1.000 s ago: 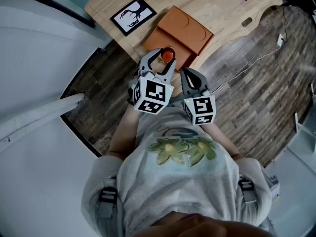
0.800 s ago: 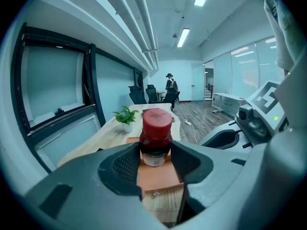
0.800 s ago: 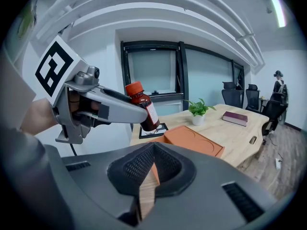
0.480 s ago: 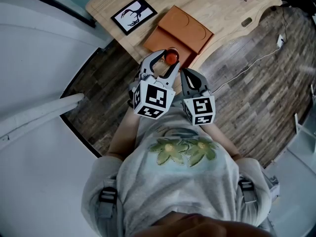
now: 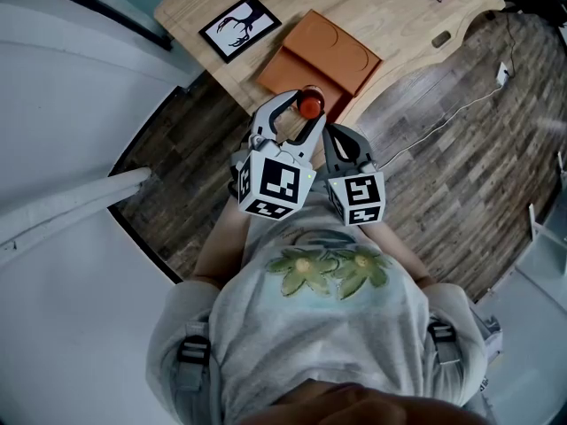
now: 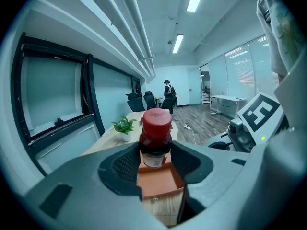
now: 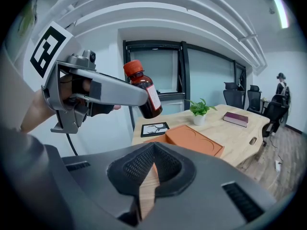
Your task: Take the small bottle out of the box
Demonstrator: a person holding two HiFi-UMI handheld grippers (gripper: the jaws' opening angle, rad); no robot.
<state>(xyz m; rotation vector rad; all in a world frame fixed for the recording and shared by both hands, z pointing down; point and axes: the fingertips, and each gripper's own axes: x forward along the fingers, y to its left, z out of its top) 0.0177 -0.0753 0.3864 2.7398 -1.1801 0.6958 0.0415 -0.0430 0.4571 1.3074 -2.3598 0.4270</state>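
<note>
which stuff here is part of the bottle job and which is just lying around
In the job: small bottle, left tongs gripping it, orange box.
Lying about: framed picture, potted plant, book, idle right tongs.

Red-capped dark bottle (image 6: pixel 155 145), orange box (image 5: pixel 332 51), pale wooden table (image 5: pixel 390 7).

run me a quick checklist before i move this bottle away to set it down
1. Left gripper shut on the small bottle, a pad on each side: ok.
2. Red cap on the bottle: ok.
3. Bottle lifted clear of the orange box; the right gripper view shows it in the air: ok.
4. Right gripper shut, empty, away from the bottle: ok.
5. Bare table beside the box for a set-down: ok.
6. Grip firm enough for a fast move: cannot tell.
</note>
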